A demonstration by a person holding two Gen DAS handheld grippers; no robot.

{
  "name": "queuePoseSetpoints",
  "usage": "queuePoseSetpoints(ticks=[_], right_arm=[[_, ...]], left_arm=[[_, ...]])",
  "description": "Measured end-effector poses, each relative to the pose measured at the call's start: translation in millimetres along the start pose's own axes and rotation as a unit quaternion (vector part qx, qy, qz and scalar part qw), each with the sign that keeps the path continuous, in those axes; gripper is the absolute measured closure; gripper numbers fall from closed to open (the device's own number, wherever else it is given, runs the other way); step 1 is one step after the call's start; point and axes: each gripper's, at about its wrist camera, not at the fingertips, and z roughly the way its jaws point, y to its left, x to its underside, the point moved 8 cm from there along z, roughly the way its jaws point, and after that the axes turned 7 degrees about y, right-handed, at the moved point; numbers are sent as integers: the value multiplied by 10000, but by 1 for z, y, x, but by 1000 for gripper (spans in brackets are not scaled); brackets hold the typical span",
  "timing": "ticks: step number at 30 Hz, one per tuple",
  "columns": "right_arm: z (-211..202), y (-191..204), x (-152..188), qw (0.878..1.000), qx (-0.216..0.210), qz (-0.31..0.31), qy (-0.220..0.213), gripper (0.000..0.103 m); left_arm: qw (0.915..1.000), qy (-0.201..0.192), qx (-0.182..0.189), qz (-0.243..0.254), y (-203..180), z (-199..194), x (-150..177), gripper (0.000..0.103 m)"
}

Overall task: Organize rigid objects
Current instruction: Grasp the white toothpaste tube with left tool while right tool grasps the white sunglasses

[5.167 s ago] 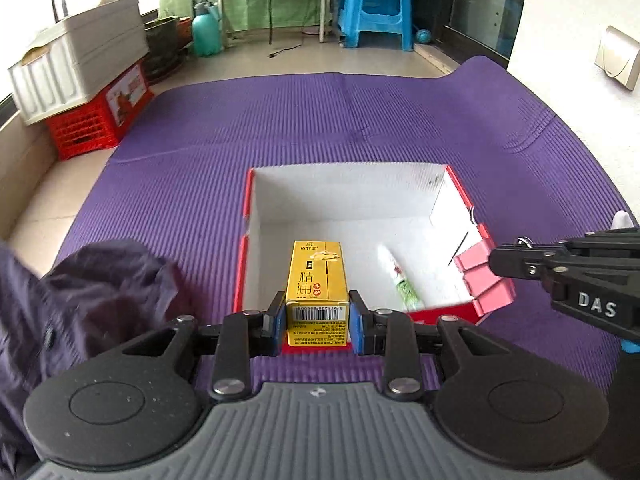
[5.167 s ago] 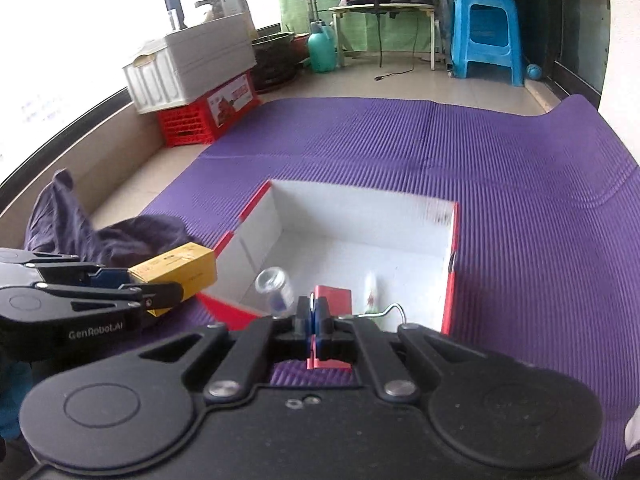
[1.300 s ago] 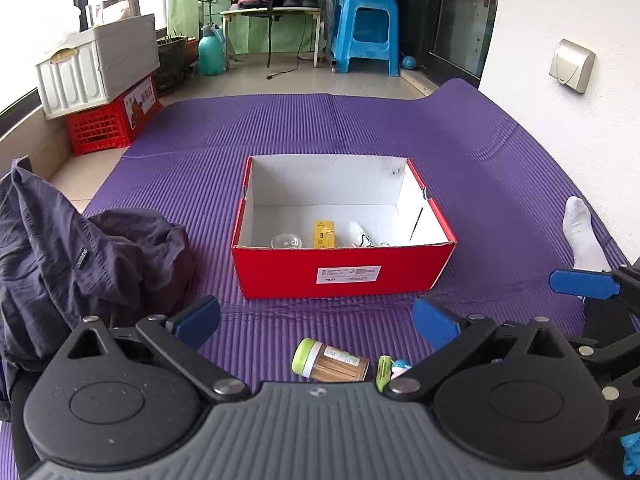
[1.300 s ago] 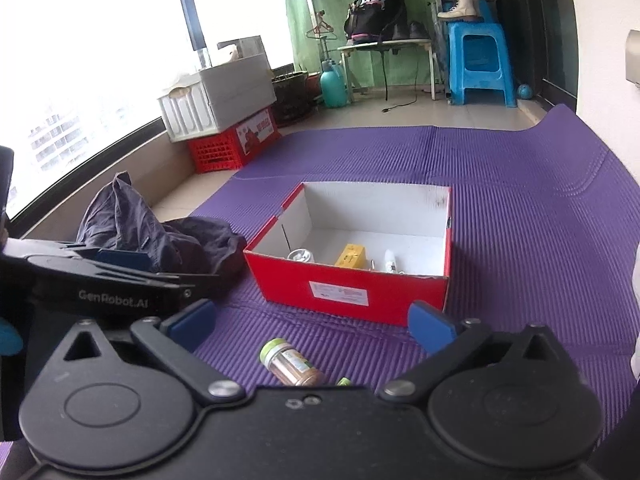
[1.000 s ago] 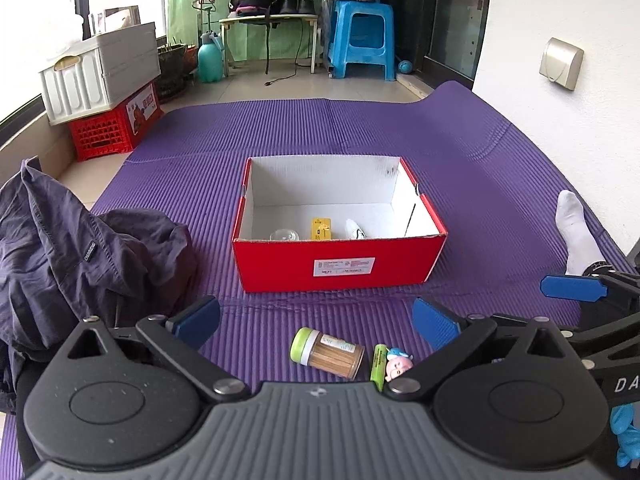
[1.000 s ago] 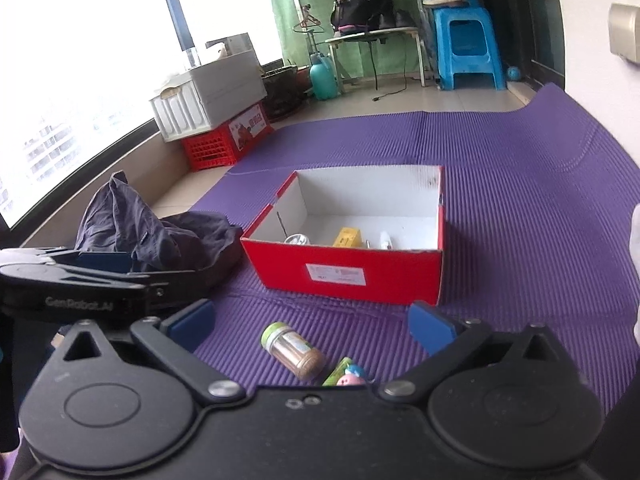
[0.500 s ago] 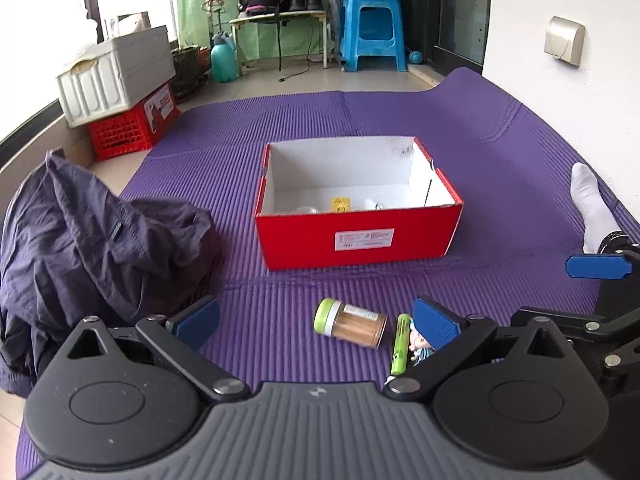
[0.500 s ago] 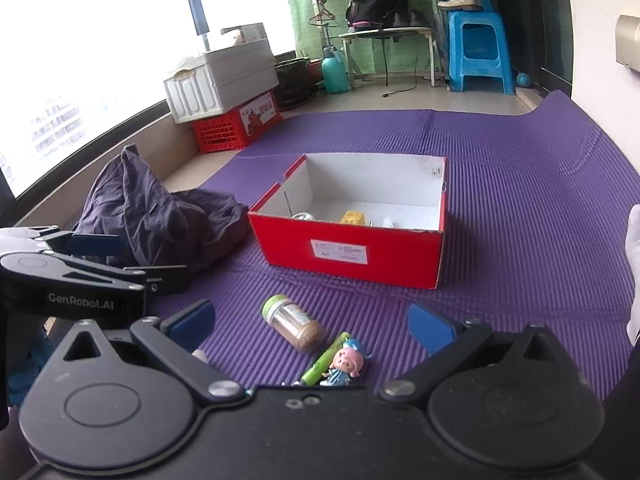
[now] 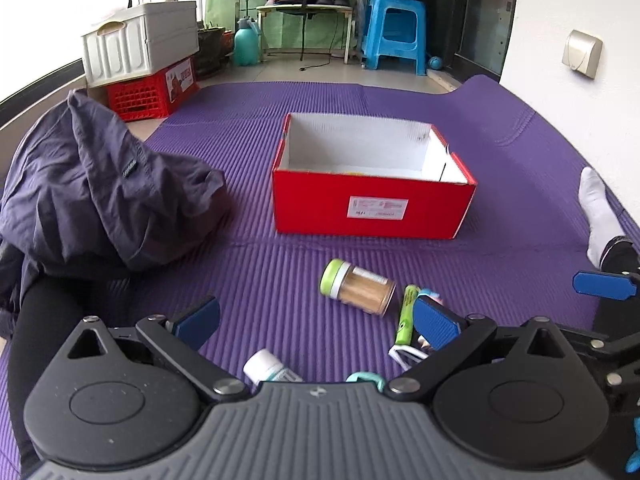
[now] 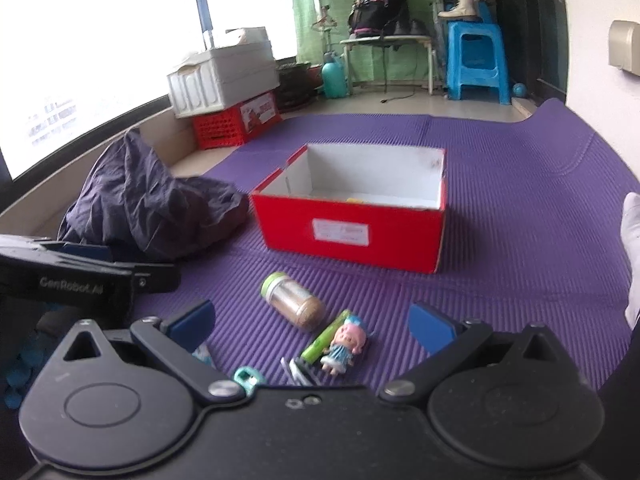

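Note:
A red box [image 9: 372, 204] [image 10: 352, 232] with a white inside stands open on the purple mat [image 9: 520, 160]; a yellow item barely shows over its front wall. Nearer lie a green-capped jar [image 9: 357, 287] [image 10: 292, 300], a green tube [image 9: 406, 314] [image 10: 326, 340], a small doll [image 10: 344, 345], a white-capped bottle [image 9: 270, 367], a teal clip [image 10: 248, 378] and a white wire clip [image 9: 404, 356]. My left gripper [image 9: 316, 322] is open above the mat, the bottle and clips between its fingers. My right gripper [image 10: 312, 326] is open too, over the tube and doll.
A dark jacket [image 9: 100, 192] [image 10: 152, 208] is heaped left of the box. A person's white sock [image 9: 598, 208] rests at the right. Behind the mat stand a white bin on a red crate [image 9: 148, 64], a blue stool [image 9: 396, 36] and a low table [image 9: 304, 12].
Both grippers let go of their items into the box, opened and drew back and down. More small objects have come into view on the near mat.

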Motion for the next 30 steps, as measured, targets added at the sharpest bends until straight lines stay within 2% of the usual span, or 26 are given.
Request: queuePoseSetpoints(ticks=[4, 7, 9, 12, 17, 23, 27, 30], right_arm=[[11, 2, 18, 9998, -5, -128, 156, 1], [23, 0, 33, 9992, -12, -106, 380, 4], [35, -3, 45, 9980, 58, -61, 623, 8], [51, -7, 63, 9953, 56, 13, 970, 21], [68, -5, 80, 9899, 61, -150, 1406, 28], [90, -7, 93, 9826, 154, -268, 1831, 42], [100, -8, 96, 9804, 196, -339, 1931, 46], [108, -8, 99, 9781, 264, -481, 2007, 54]], left_arm=[[9997, 185, -176, -38, 2, 17, 16, 0], [9982, 491, -292, -185, 5, 35, 29, 0], [9960, 755, -300, -368, 11, 50, 39, 0], [9924, 1058, -437, -448, 17, 70, 53, 0], [9859, 1448, -601, -582, 31, 96, 69, 0], [9827, 1670, -599, -535, 30, 114, 75, 0], [9799, 1800, -622, -586, 31, 123, 78, 0], [9782, 1873, -620, -641, 32, 127, 78, 0]])
